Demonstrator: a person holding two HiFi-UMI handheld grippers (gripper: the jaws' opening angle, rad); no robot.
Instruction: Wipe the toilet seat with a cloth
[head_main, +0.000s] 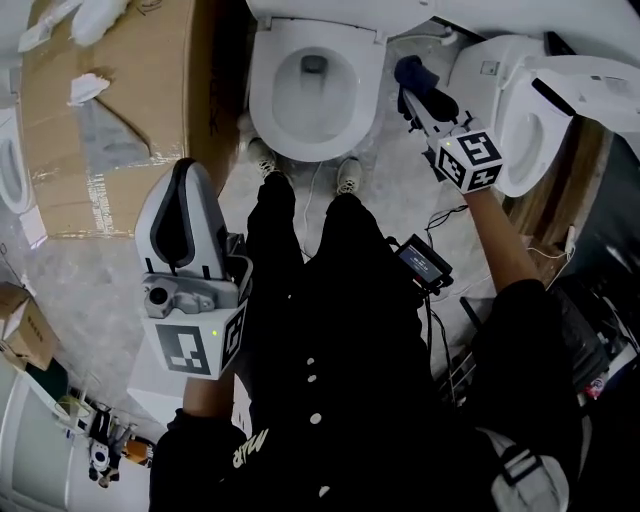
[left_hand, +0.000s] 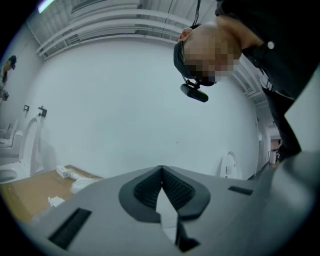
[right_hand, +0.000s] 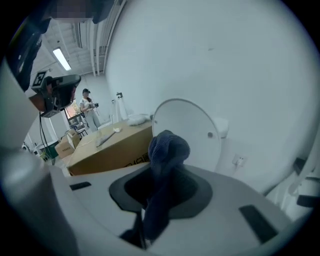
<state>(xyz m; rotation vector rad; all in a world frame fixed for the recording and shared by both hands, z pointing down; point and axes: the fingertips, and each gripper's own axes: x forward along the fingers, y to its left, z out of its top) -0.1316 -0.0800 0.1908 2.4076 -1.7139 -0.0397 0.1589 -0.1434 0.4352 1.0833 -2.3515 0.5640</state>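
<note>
The white toilet stands at the top middle of the head view, its seat down and the bowl open. My right gripper hovers just right of the toilet, shut on a dark blue cloth that bunches at the jaw tips. In the right gripper view the cloth hangs between the jaws of that gripper, and a raised toilet lid is behind it. My left gripper is held back by my left side, far from the toilet. Its jaws are shut on nothing.
Flattened cardboard covers the floor left of the toilet. A second toilet stands close on the right. My feet are at the toilet's base. A small cabled device hangs by my right side. A person stands far off.
</note>
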